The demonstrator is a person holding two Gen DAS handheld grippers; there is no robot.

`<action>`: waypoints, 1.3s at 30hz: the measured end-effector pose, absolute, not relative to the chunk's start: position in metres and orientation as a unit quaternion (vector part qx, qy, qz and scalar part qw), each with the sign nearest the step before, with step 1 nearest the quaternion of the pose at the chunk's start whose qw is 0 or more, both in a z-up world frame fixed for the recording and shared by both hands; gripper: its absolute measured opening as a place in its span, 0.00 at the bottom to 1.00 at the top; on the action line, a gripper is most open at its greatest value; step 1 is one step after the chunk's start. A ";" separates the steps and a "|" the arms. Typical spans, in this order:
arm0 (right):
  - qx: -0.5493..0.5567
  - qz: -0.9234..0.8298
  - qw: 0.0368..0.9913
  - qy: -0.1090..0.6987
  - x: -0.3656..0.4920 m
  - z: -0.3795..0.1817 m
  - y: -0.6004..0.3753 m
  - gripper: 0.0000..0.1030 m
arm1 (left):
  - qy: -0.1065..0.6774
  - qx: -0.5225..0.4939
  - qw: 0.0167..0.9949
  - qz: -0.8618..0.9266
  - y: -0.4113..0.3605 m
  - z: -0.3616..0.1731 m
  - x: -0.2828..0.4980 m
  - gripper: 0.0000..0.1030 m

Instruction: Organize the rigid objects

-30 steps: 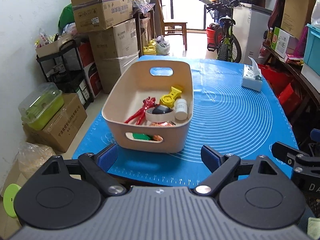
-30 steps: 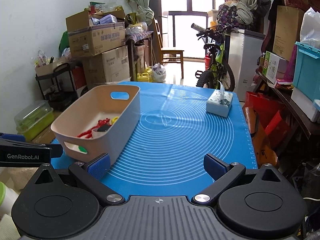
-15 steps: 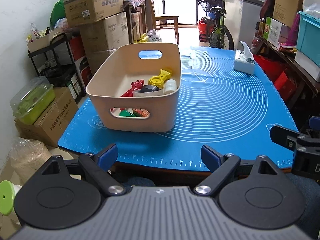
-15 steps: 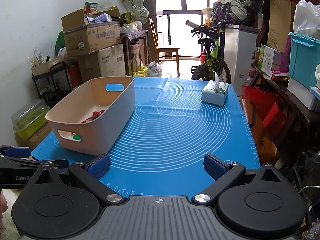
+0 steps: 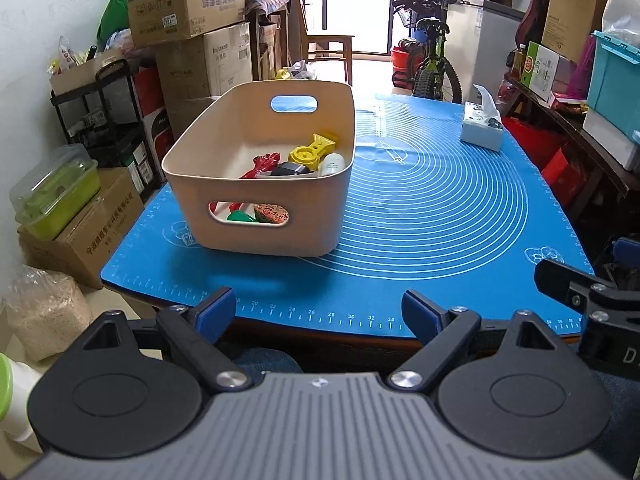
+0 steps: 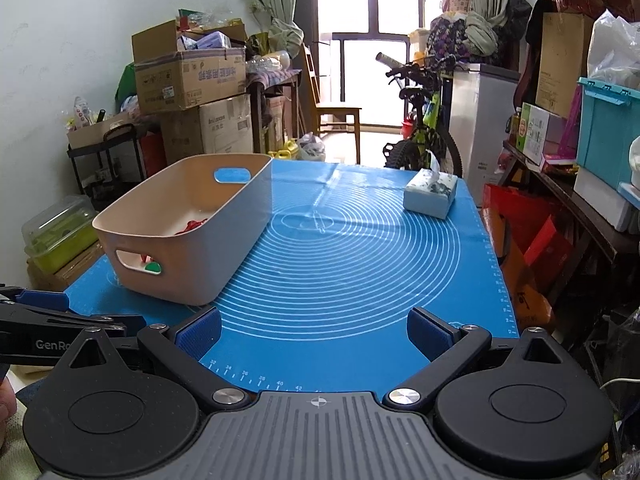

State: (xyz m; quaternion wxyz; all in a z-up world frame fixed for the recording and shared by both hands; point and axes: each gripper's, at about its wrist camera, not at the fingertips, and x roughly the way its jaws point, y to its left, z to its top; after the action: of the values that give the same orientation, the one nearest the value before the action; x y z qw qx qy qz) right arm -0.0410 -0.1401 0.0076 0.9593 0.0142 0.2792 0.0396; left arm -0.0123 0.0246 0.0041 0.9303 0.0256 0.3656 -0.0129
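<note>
A beige plastic bin (image 5: pixel 264 220) stands on the left part of the blue mat (image 5: pixel 440 208). It holds a yellow tool (image 5: pixel 312 150), a red object (image 5: pixel 262 164), a white bottle (image 5: pixel 331 163), a black item (image 5: pixel 289 169) and more small things. The bin also shows in the right wrist view (image 6: pixel 240 240). My left gripper (image 5: pixel 316 310) is open and empty, held off the table's near edge. My right gripper (image 6: pixel 316 330) is open and empty over the mat's near edge, right of the bin.
A tissue box (image 6: pixel 430 196) sits at the mat's far right. Cardboard boxes (image 5: pixel 184 4) and a black rack (image 5: pixel 100 120) stand left of the table. A bicycle (image 5: pixel 432 64) stands behind it. Shelves with boxes (image 6: pixel 600 152) run along the right.
Both grippers have pulled back toward the near edge of the table and away from the bin. Both stay open and empty.
</note>
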 end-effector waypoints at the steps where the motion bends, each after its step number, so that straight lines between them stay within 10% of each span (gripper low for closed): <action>1: 0.014 0.039 0.959 0.279 -0.041 0.007 -0.140 0.96 | 0.366 0.027 0.930 -0.014 0.024 0.004 -0.012 0.87; 39: 0.016 0.034 0.957 0.288 -0.039 0.005 -0.140 0.96 | 0.375 0.032 0.926 -0.016 0.021 -0.002 -0.011 0.87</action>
State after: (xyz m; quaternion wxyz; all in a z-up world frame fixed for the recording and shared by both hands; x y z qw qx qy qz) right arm -0.0390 -0.1398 0.0047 0.9569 0.0163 0.2877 0.0344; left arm -0.0109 0.0206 -0.0021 0.9264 0.0322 0.3747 -0.0158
